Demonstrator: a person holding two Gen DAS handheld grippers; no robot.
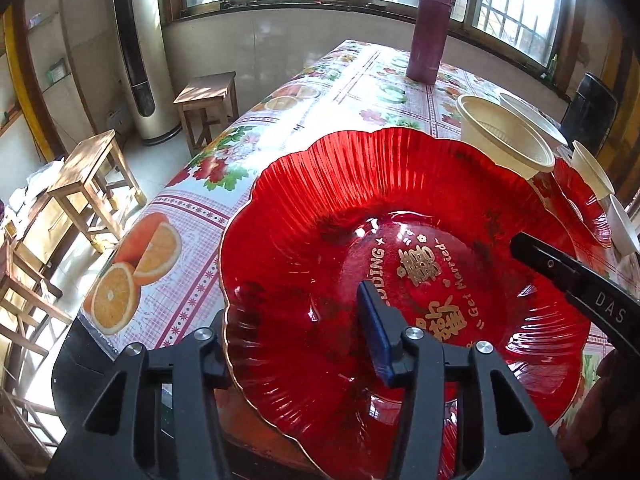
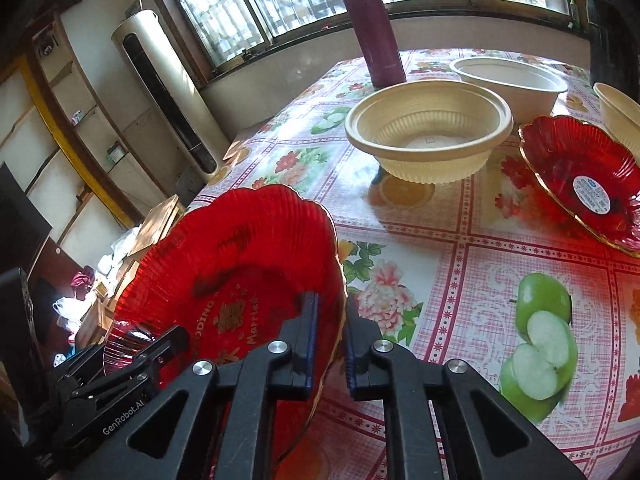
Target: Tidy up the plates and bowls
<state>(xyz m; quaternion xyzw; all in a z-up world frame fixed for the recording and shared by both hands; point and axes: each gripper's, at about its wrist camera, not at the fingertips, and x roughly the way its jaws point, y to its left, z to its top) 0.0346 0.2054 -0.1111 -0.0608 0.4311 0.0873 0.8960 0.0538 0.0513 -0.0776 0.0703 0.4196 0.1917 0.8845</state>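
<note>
Now red plate (image 2: 240,264) tilted, rim pinched by right claw (image 2: 328,344), left claw (image 1: 296,344).

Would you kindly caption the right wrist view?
Both grippers clamp a red plate's rim above the fruit-print tablecloth.

A table (image 2: 460,248) is covered by a plastic cloth printed with flowers, oranges and green apples. On it a maroon flask (image 2: 374,28) is stood upright near the far edge. Two cream bowls (image 2: 428,132) are set before it, the nearer just beside a small red plate (image 2: 580,184). A third bowl (image 2: 616,116) is seen behind that plate.
</note>
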